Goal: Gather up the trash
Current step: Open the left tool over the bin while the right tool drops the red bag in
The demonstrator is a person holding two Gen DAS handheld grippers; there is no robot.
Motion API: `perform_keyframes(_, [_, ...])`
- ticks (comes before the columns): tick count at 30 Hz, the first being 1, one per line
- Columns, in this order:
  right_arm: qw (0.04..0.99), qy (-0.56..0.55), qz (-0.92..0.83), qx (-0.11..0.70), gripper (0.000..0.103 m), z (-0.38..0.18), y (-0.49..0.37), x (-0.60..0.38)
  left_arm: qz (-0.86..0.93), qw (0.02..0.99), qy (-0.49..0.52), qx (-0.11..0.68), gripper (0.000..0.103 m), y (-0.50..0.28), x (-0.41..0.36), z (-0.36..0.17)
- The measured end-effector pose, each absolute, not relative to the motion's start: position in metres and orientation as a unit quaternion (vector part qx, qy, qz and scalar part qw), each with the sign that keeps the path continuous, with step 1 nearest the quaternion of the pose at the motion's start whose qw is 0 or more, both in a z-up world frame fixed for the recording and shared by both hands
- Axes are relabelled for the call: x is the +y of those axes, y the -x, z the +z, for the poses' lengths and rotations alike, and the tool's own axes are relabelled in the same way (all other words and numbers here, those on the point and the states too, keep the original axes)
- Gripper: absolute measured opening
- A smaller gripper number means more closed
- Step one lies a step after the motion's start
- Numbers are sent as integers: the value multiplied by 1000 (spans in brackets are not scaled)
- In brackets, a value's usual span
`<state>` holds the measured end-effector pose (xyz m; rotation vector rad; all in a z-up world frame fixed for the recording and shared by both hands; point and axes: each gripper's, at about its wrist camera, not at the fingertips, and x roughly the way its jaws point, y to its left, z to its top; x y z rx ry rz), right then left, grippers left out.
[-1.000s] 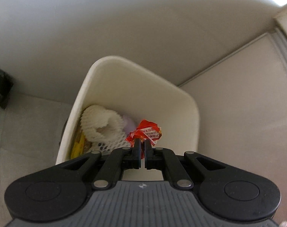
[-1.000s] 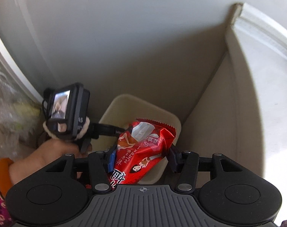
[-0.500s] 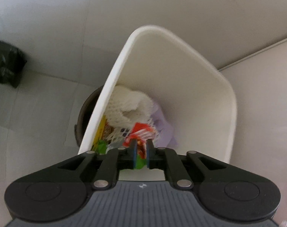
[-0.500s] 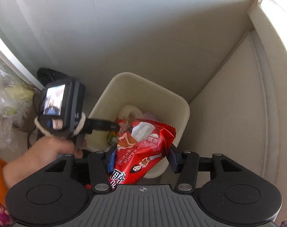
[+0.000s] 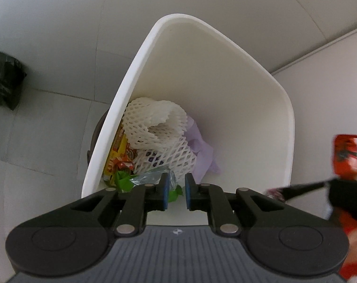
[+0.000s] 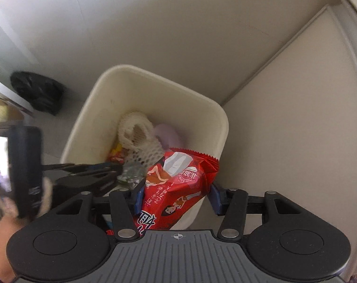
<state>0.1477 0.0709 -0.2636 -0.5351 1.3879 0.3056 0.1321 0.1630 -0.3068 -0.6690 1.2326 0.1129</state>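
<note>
I take the white bin [image 5: 260, 89] as my landmark. Its mouth is open, and the far, right-hand part of its inside is bare wall with room to pass. Against its left wall the white foam net [image 5: 154, 127] piles high, the purple glove [image 5: 202, 151] beside it and wrappers [image 5: 121, 155] below. My left gripper [image 5: 174, 186] sits over the near rim. A wall [image 6: 284, 141] stands close on the bin's right; a black bag [image 6: 37, 92] lies well off on the floor [image 5: 37, 141] to its left.

We see the red snack bag [image 5: 350, 155] blurred, cut off at three o'clock; the bin [image 6: 154, 89] floor stays hidden under trash.
</note>
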Motion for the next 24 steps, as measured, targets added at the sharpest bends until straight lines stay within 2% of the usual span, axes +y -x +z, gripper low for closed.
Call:
perform_keyframes(6, [720, 248, 128, 635, 55, -287, -154, 70, 48, 758, 327, 562, 10, -130, 167, -308])
perform_keyframes(11, [720, 222, 120, 646, 68, -290, -160, 68, 45, 758, 326, 563, 10, -130, 167, -307])
perform_keyframes(24, [722, 236, 129, 637, 75, -284, -161, 78, 38, 754, 329, 568, 10, -132, 169, -307])
